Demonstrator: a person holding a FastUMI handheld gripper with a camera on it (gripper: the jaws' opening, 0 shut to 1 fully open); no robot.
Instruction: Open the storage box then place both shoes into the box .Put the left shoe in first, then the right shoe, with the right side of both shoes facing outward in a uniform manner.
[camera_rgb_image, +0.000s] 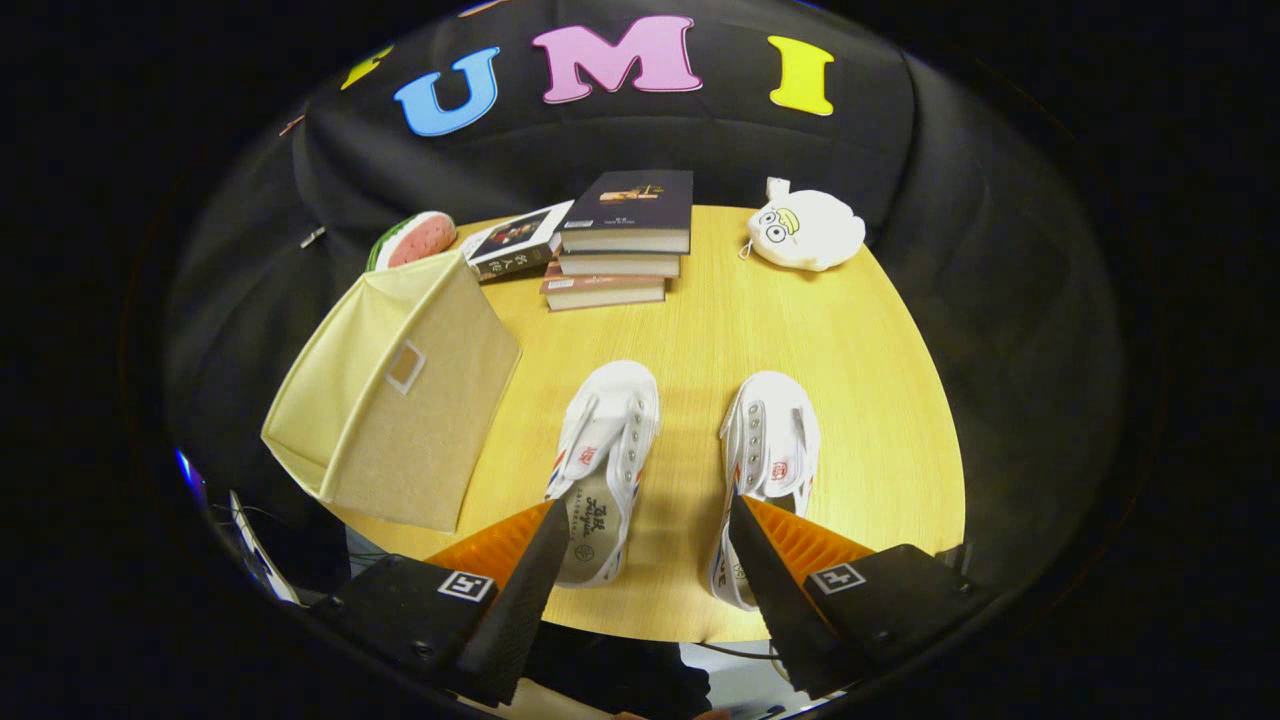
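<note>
Two white canvas shoes lie side by side on the round wooden table (850, 360), toes pointing away from me. The left shoe (605, 455) sits just ahead of my left finger, the right shoe (770, 450) just ahead of my right finger. A beige fabric storage box (400, 400) stands to the left of the shoes, lid closed, with a small label window on its side. My gripper (648, 510) hovers above the near ends of the shoes, fingers spread wide, nothing between them.
A stack of three books (620, 240) and one loose book (515, 245) lie at the table's far side. A watermelon-slice plush (415, 240) peeks from behind the box. A white plush toy (805, 230) rests at the far right.
</note>
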